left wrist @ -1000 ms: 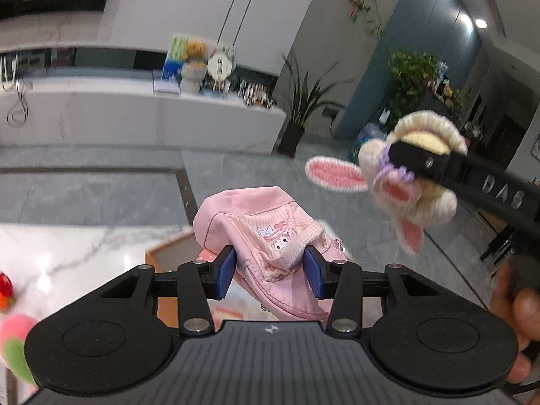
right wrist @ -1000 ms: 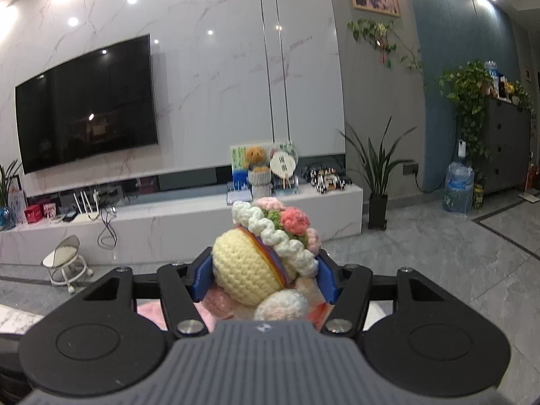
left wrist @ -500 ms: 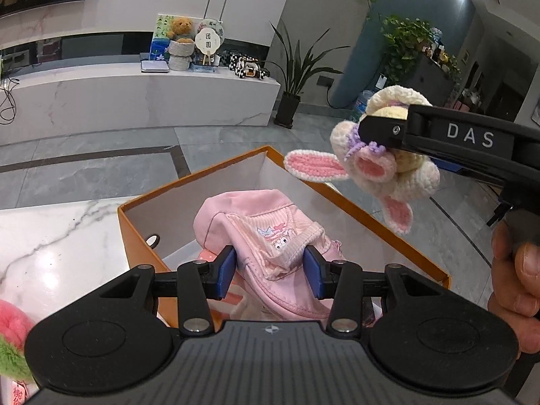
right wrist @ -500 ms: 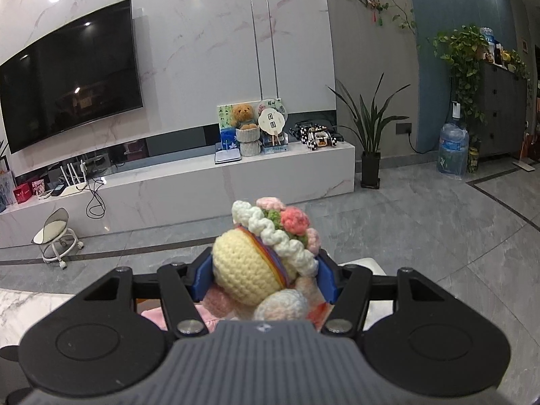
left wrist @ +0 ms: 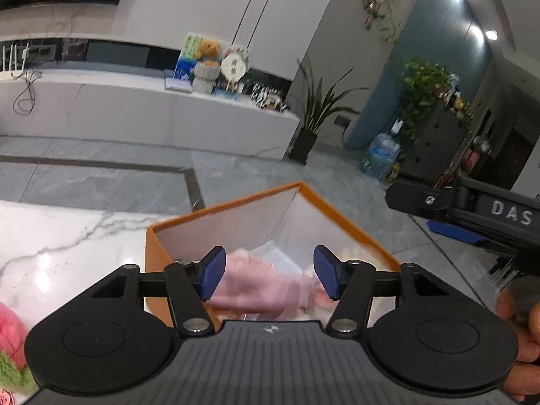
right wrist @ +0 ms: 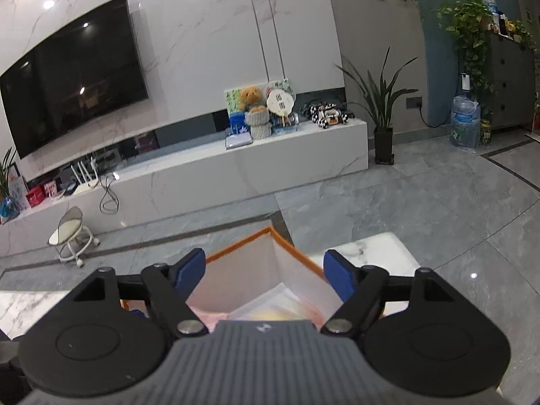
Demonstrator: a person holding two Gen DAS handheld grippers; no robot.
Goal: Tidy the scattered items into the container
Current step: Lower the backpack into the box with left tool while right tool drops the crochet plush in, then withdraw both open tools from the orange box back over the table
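Note:
An orange box (left wrist: 341, 211) with pale inner walls stands on the white marble table. My left gripper (left wrist: 268, 275) hangs over it with its jaws opening and nothing pressed between the blue pads; the pink hat (left wrist: 260, 287) lies blurred inside the box below them. Beside the hat a pale crocheted toy (left wrist: 315, 298) shows faintly. My right gripper (right wrist: 265, 275) is above the same orange box (right wrist: 236, 246), its jaws opening and empty. A yellowish bit of the crocheted toy (right wrist: 275, 314) lies in the box under it. The right gripper's black arm (left wrist: 472, 212) crosses the left wrist view at right.
A pink and green plush toy (left wrist: 10, 347) lies on the marble table (left wrist: 50, 243) at the left edge. A hand (left wrist: 519, 334) holds the right gripper's handle. Beyond the table are grey floor tiles, a white TV bench (right wrist: 209, 182) and a small stool (right wrist: 72, 236).
Both grippers let go: the pink hat dropped from the left pads and the crocheted bunny from the right pads into the orange box. The right gripper sank lower.

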